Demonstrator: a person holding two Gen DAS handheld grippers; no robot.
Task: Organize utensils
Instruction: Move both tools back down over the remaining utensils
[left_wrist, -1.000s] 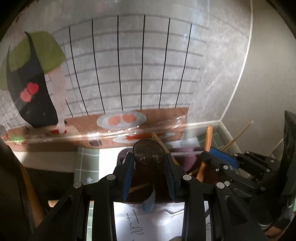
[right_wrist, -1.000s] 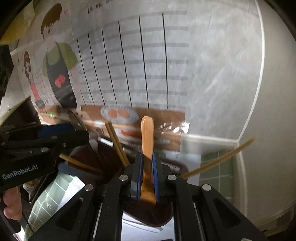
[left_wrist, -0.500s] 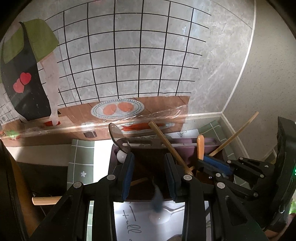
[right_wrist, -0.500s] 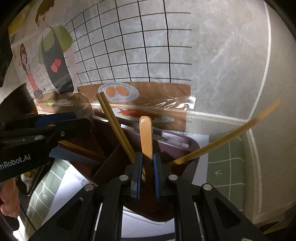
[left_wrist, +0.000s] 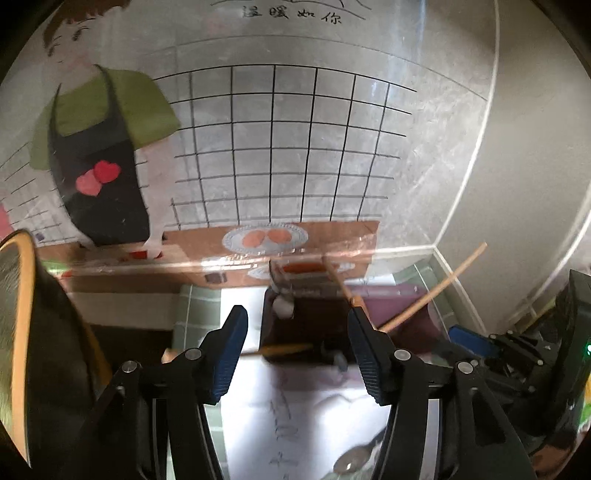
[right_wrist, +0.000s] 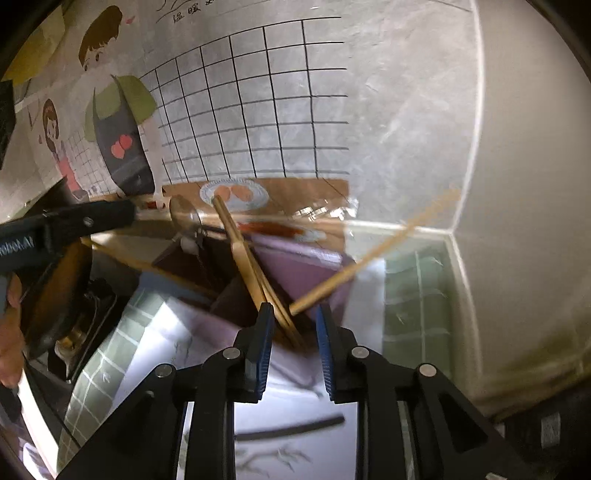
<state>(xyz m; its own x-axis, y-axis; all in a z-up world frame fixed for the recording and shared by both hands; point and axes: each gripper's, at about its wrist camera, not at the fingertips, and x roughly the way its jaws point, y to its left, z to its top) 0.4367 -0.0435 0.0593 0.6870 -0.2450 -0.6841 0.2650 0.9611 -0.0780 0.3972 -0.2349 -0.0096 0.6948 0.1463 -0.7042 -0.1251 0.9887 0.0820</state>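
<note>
A dark purple utensil holder (left_wrist: 314, 325) (right_wrist: 295, 266) stands on the paper-covered counter by the wall. Wooden chopsticks (right_wrist: 247, 258) lean in it, one long stick (right_wrist: 369, 254) (left_wrist: 432, 291) juts to the right, and a metal spoon bowl (right_wrist: 183, 214) rises at its left. My left gripper (left_wrist: 295, 343) is open and empty just in front of the holder. My right gripper (right_wrist: 293, 332) is open, its jaws on either side of the chopsticks' lower ends without gripping them. The right gripper also shows in the left wrist view (left_wrist: 480, 343).
A wall poster with a grid and cartoon cook (left_wrist: 96, 155) is behind. A round wooden-rimmed object (left_wrist: 22, 332) stands at the left. A spoon (left_wrist: 354, 458) lies on the white paper (left_wrist: 295, 424). A dark stick (right_wrist: 291, 430) lies on the paper near me. The side wall (right_wrist: 517, 184) is close on the right.
My left gripper let go of the spoon in the holder and opened wide, pulling back. My right gripper released the wooden utensil into the holder, opened and drew back.
</note>
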